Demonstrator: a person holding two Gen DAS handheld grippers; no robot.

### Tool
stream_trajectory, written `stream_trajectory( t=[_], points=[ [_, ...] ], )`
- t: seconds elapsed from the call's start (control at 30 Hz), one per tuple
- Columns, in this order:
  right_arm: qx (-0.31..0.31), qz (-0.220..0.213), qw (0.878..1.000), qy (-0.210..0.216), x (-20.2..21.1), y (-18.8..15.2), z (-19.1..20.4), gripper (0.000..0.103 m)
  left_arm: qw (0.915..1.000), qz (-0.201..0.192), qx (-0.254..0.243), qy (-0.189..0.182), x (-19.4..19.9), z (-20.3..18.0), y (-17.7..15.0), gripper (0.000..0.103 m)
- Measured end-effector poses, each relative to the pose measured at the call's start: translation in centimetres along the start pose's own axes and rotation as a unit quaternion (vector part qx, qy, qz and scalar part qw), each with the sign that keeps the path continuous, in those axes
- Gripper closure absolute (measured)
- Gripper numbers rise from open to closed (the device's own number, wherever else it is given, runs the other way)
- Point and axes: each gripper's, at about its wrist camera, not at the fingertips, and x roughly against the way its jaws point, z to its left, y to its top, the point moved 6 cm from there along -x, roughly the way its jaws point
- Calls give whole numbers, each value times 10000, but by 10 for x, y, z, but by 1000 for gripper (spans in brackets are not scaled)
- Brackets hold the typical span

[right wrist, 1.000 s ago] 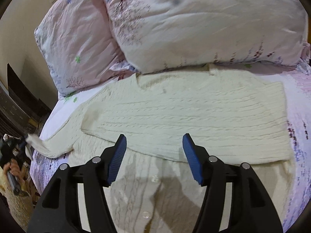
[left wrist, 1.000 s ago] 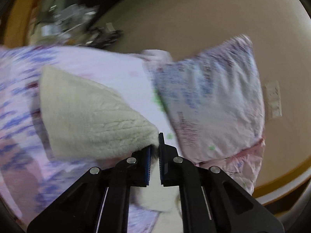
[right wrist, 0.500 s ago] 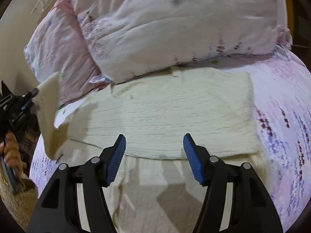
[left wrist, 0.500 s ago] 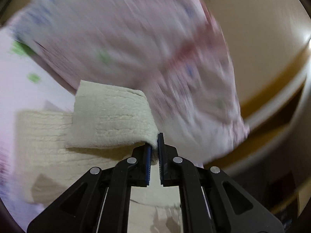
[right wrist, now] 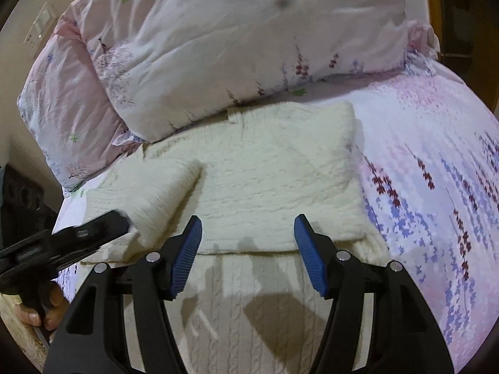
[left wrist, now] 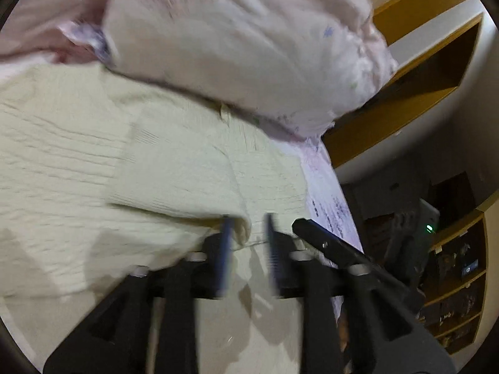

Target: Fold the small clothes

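A cream cable-knit sweater (right wrist: pixel 271 184) lies flat on the bed below the pillows, and also fills the left wrist view (left wrist: pixel 174 168). Its left sleeve (right wrist: pixel 149 193) is folded over onto the body. My left gripper (left wrist: pixel 248 233) has its jaws parted, with the sleeve's cuff (left wrist: pixel 241 229) lying loose between them; it also shows at the left of the right wrist view (right wrist: pixel 120 221). My right gripper (right wrist: pixel 248 237) is open and empty, hovering over the sweater's lower half.
Two pink floral pillows (right wrist: pixel 237 37) lie behind the sweater. The floral bedsheet (right wrist: pixel 436 162) stretches to the right. Wooden shelves (left wrist: pixel 414 71) and dark furniture (left wrist: pixel 449 249) stand beyond the bed's edge. A wall switch (right wrist: pixel 42 25) is at the upper left.
My left gripper carried the sleeve across onto the sweater's body, laid it down, and opened its jaws. My right gripper stayed open and shifted slightly.
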Motion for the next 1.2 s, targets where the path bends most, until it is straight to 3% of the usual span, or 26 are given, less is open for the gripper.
stream_trajectory(
  t=[0.03,0.2,0.3,0.47,0.6,0.63,0.67,0.7,0.73,0.77,0.87,0.97,1.03,1.2],
  points=[
    [133,-40,9999,44,2,2,8,42,9998,-179,23,77,14,5,2,52],
    [981,-44,9942,440,4,3,61,42,9948,-602,355,741,72,59,2,52],
    [1791,-36,9820,603,-4,-5,109,42,9887,-636,579,1225,83,91,-4,52],
    [3065,-152,9516,165,-32,-18,169,42,9838,-439,872,1504,83,122,-15,54],
    [3424,39,9388,-378,-64,-23,173,42,9841,-447,807,1520,84,121,-14,54],
    [3423,116,9379,-544,-73,-24,169,48,9842,-444,794,1518,83,122,-15,54],
    [3375,148,9393,-599,-77,-24,164,63,9845,-442,775,1509,83,122,-15,54],
    [3279,149,9427,-594,-79,-23,161,72,9847,-444,777,1498,84,123,-14,54],
    [3109,92,9487,-566,-76,-19,155,89,9848,-450,784,1481,83,122,-14,54],
    [2902,44,9555,-522,-73,-14,150,96,9851,-457,799,1455,84,123,-14,53],
    [1910,-234,9812,-135,-50,8,124,96,9855,-467,814,1414,85,124,-14,53],
    [961,-518,9938,195,-24,21,91,96,9862,-481,802,1367,84,121,-15,50],
    [221,-521,9977,383,-13,20,58,95,9871,-486,790,1303,85,119,-16,47],
    [-1122,95,9906,773,-27,-2,-8,77,9884,-472,664,1283,88,111,-20,38]
  ],
)
